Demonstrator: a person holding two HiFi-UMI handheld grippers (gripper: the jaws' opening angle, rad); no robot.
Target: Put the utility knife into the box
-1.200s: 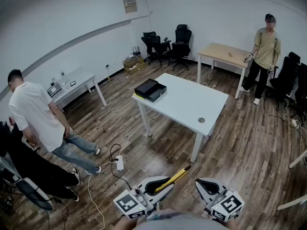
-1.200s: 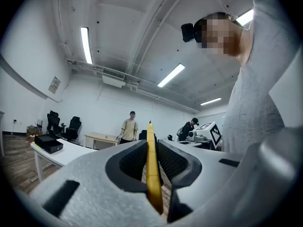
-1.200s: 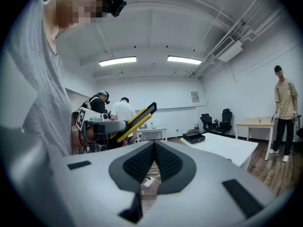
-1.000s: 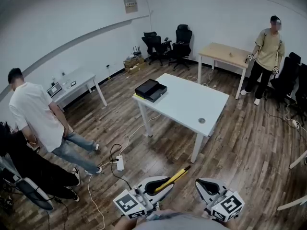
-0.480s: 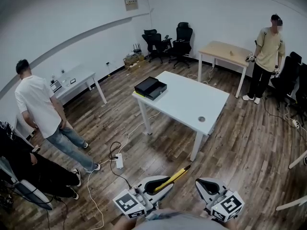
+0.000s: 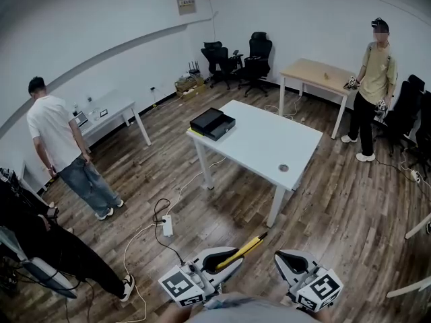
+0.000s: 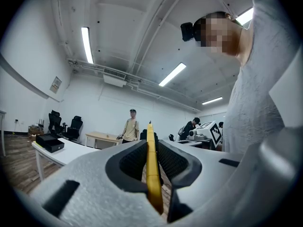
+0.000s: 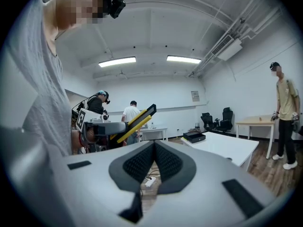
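Note:
A yellow and black utility knife (image 6: 241, 251) sticks out forward and up from my left gripper (image 6: 217, 261), whose jaws are shut on it low in the head view. In the left gripper view the knife (image 7: 151, 167) runs edge-on between the pads. The right gripper view shows the same knife (image 8: 135, 122) at its left. My right gripper (image 6: 288, 262) is shut with nothing between its jaws. The black box (image 6: 212, 124) lies open on the far left corner of the white table (image 6: 269, 147), well ahead of both grippers.
A white power strip (image 6: 168, 228) and its cables lie on the wood floor left of my path. One person (image 6: 64, 147) stands at the left, another (image 6: 372, 79) by a wooden table (image 6: 316, 76) at the back right. Office chairs (image 6: 239, 62) line the far wall.
The person at the left has walked away toward the back left and turned. The person at the back right shifted slightly. Both grippers and the knife have stayed put.

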